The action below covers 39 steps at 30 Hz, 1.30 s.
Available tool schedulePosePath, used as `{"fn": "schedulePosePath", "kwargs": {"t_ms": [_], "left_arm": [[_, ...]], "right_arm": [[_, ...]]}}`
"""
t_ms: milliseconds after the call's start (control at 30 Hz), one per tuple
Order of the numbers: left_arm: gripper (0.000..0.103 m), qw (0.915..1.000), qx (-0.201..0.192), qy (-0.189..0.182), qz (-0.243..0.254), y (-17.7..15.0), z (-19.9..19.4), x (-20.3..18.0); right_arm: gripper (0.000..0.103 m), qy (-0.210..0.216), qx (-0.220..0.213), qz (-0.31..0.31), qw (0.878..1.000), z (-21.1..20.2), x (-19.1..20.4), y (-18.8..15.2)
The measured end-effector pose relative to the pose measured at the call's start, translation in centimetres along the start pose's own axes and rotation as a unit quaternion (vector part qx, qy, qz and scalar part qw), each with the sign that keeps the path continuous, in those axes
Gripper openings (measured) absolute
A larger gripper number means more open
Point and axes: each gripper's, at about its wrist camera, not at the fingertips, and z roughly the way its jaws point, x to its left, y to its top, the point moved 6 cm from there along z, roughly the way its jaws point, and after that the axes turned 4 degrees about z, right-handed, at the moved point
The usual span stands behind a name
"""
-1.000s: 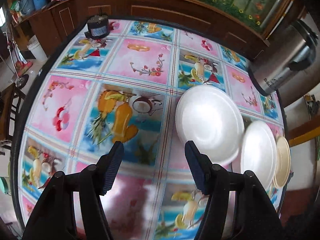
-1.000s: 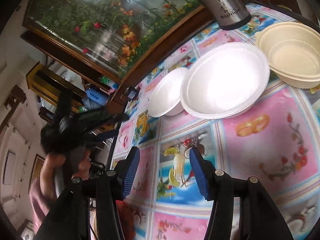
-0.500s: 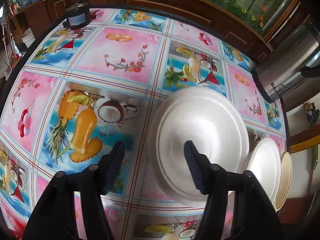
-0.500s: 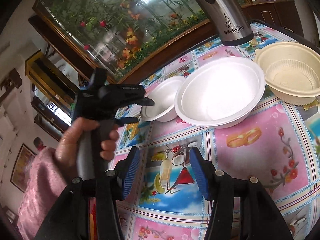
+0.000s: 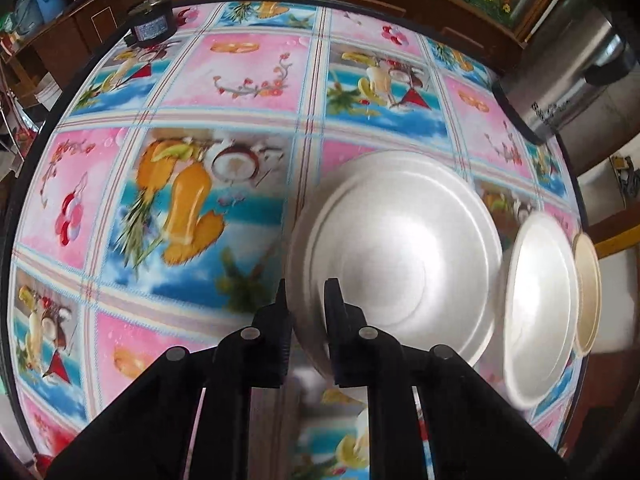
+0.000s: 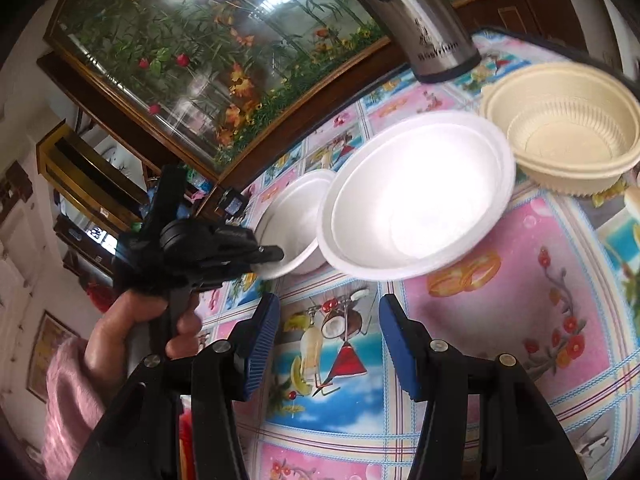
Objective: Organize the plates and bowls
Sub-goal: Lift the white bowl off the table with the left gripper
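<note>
The white foam bowl (image 5: 400, 256) sits on the counter (image 5: 240, 80), at the left end of a row of three dishes. The left gripper (image 5: 306, 300) has its fingers (image 5: 334, 304) pinching the bowl's near rim, one inside and one outside the wall, likely because a thin rim is the only part narrow enough to clamp. Just beside it to the right lies a second white foam bowl (image 5: 540, 304), and beyond that a cream plastic bowl (image 6: 560, 140); they seem lined up so that each can be nested into the next. In the right wrist view a hand (image 6: 132, 332) in a pink sleeve grips the left tool's handle. The right gripper (image 6: 328, 340) hangs above the patterned cloth with fingers spread and nothing between them, probably waiting. A steel kettle (image 6: 420, 20) stands behind the bowls, near the counter's far edge.
</note>
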Motion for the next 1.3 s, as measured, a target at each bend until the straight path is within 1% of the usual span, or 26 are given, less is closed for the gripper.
{"fn": "schedulePosePath", "kwargs": {"t_ms": [133, 267, 367, 433, 500, 600, 633, 667, 700, 767, 800, 967, 1067, 1167, 1300], "left_arm": [[0.013, 0.9998, 0.015, -0.002, 0.014, -3.1, -0.8, 0.6], [0.013, 0.9989, 0.031, -0.009, 0.035, -7.1, -1.9, 0.7], [0.013, 0.9981, 0.042, -0.015, 0.042, -9.4, -2.5, 0.6], [0.013, 0.9978, 0.046, -0.02, 0.044, -10.5, -2.7, 0.4], [0.013, 0.9975, 0.046, -0.022, 0.048, -11.2, -2.9, 0.0], [0.013, 0.9973, 0.046, -0.023, 0.052, -12.2, -3.3, -0.4], [0.013, 0.9973, 0.045, -0.025, 0.052, -12.4, -3.4, -0.5], [0.013, 0.9974, 0.044, -0.025, 0.052, -12.7, -3.5, -0.6], [0.013, 0.9975, 0.042, -0.024, 0.052, -12.7, -3.5, -0.6], [0.013, 0.998, 0.035, -0.022, 0.048, -13.0, -3.6, -0.7], [0.013, 0.9982, 0.032, -0.02, 0.047, -13.0, -3.6, -0.6], [0.013, 0.9991, 0.013, -0.019, 0.035, -14.2, -4.0, -0.5], [0.013, 0.9991, 0.007, -0.031, 0.026, -15.1, -4.3, -0.8], [0.013, 0.999, -0.011, -0.034, 0.027, -15.9, -5.1, -1.3], [0.012, 0.9981, -0.019, -0.05, 0.031, -17.3, -5.7, -2.4]], "right_arm": [[0.055, 0.026, 0.026, 0.026, 0.999, 0.6, -0.7, 0.0], [0.054, 0.043, 0.061, 0.029, 0.997, 1.6, -0.6, -0.7], [0.054, 0.041, 0.078, 0.026, 0.996, 2.1, -0.5, -1.3], [0.054, 0.051, 0.092, 0.028, 0.994, 2.4, -0.4, -1.6], [0.054, 0.052, 0.106, 0.028, 0.993, 2.8, -0.2, -1.9], [0.054, 0.031, 0.111, 0.02, 0.993, 3.0, -0.2, -2.4], [0.048, 0.025, 0.112, 0.016, 0.993, 3.0, -0.2, -2.5], [0.037, 0.018, 0.112, 0.015, 0.993, 3.0, -0.2, -2.5], [0.031, 0.013, 0.111, 0.014, 0.994, 3.0, -0.3, -2.6], [0.011, 0.003, 0.11, 0.011, 0.994, 2.9, -0.7, -2.9], [0.008, -0.004, 0.108, 0.008, 0.994, 2.8, -0.8, -3.0], [0.008, -0.014, 0.099, 0.007, 0.995, 2.0, -0.6, -3.7], [0.008, -0.024, 0.091, 0.002, 0.996, 1.3, -0.5, -4.1], [0.007, -0.032, 0.08, -0.001, 0.996, -0.2, -0.4, -4.8], [0.007, -0.048, 0.066, -0.012, 0.997, -2.5, -0.9, -6.3]]}}
